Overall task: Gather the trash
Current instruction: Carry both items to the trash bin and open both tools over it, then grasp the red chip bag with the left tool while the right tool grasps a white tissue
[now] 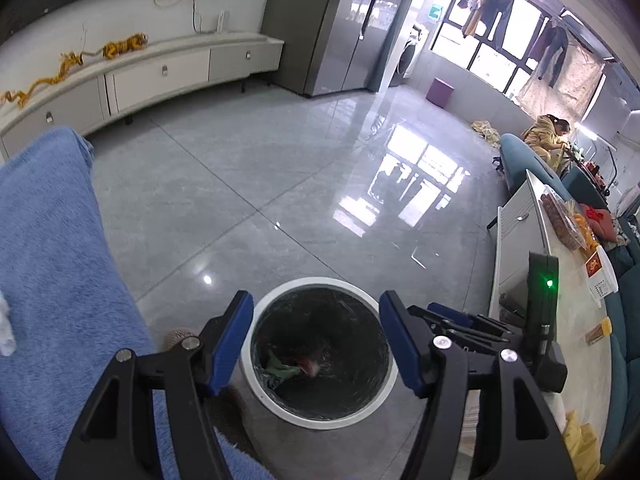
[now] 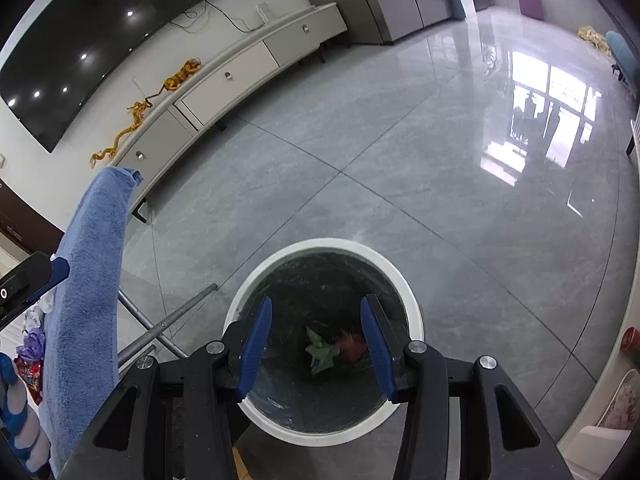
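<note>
A round white-rimmed trash bin (image 1: pixel 320 282) with a dark liner stands on the grey tile floor, right below both grippers. Crumpled green and red trash (image 1: pixel 294 366) lies at its bottom. My left gripper (image 1: pixel 316 344) hangs over the bin mouth, open, with nothing between its blue pads. In the right wrist view the same bin (image 2: pixel 324 246) fills the lower middle, with the green scrap (image 2: pixel 320 354) and the red scrap (image 2: pixel 352 346) inside. My right gripper (image 2: pixel 316 344) is also over the opening, open and empty. The right gripper's body shows in the left view at the right (image 1: pixel 472 328).
A blue towel (image 1: pixel 52 248) hangs over a rack to the left of the bin; metal rack legs (image 2: pixel 176 316) angle toward it. A white low table (image 1: pixel 520 248) with snacks stands at right, a TV cabinet (image 1: pixel 160 76) along the far wall. A person (image 1: pixel 548 136) sits far right.
</note>
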### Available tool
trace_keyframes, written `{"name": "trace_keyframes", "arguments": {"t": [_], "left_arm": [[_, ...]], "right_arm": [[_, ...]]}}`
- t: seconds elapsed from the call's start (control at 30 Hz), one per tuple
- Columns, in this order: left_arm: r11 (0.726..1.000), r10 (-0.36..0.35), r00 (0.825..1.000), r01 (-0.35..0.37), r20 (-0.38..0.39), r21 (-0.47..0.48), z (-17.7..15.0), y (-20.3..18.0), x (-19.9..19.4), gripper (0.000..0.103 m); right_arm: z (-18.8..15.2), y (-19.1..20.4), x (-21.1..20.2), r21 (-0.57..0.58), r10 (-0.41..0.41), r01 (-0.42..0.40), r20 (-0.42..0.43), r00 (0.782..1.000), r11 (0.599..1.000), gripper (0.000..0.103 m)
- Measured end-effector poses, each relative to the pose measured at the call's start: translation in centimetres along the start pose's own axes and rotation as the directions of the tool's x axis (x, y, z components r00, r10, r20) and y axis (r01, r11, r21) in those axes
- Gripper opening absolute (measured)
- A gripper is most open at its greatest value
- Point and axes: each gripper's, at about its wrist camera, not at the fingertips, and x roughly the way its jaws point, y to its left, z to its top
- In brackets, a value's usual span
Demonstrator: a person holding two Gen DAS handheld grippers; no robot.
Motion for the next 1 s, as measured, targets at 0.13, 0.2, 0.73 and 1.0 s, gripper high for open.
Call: {"name": "trace_keyframes", "arguments": {"t": [0.13, 0.2, 0.73, 1.0], "left_arm": [[1.0, 0.011, 0.999, -0.011, 0.032, 0.008, -0.2, 0.0, -2.4, 0.063], [1.0, 0.015, 0.998, -0.016, 0.054, 0.012, -0.4, 0.1, -3.9, 0.063], [0.978, 0.193, 0.942, -0.162, 0.276, -0.131, -6.0, 8.5, -18.4, 0.064], [0.929, 0.333, 0.888, -0.252, 0.316, -0.271, -11.3, 15.4, -24.2, 0.064]], "right_arm": [[0.1, 1.5, -1.7, -0.032, 0.001, 0.0, 0.034, 0.999, 1.0, 0.044], [0.2, 2.4, -2.8, -0.053, 0.001, 0.002, 0.055, 0.999, 0.999, 0.044], [0.7, 12.9, -11.6, -0.239, 0.074, -0.026, 0.195, 0.978, 0.971, 0.044], [0.1, 20.2, -12.9, -0.39, 0.157, -0.076, 0.181, 0.971, 0.918, 0.044]]}}
